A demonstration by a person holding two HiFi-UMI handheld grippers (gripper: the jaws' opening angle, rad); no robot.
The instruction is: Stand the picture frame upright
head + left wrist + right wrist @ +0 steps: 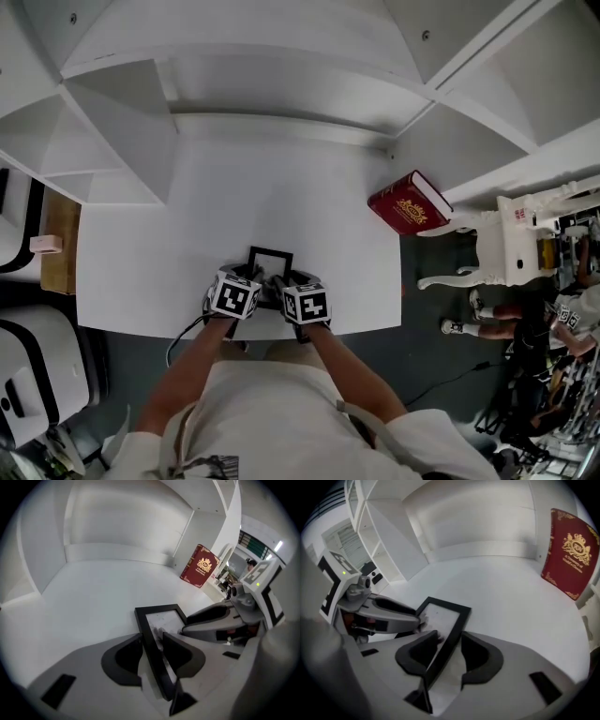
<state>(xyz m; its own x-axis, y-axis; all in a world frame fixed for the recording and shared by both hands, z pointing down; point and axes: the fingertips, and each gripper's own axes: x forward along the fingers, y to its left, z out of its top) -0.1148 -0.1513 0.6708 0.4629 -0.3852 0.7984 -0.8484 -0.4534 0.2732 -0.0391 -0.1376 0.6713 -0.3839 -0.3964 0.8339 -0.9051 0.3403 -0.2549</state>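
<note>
A small black picture frame lies near the front edge of the white desk, tilted slightly between both grippers. My left gripper straddles the frame's left bar, and both pads press against it. My right gripper straddles the right bar of the frame. Its outer pad is at the bar, while its inner pad hovers over the glass with a sliver of gap. In the head view the two marker cubes sit side by side over the frame's near end.
A red book with gold print stands at the desk's right rear corner, against the shelf wall. White shelving rises behind and to the left. A white chair and a person's legs are on the floor at the right.
</note>
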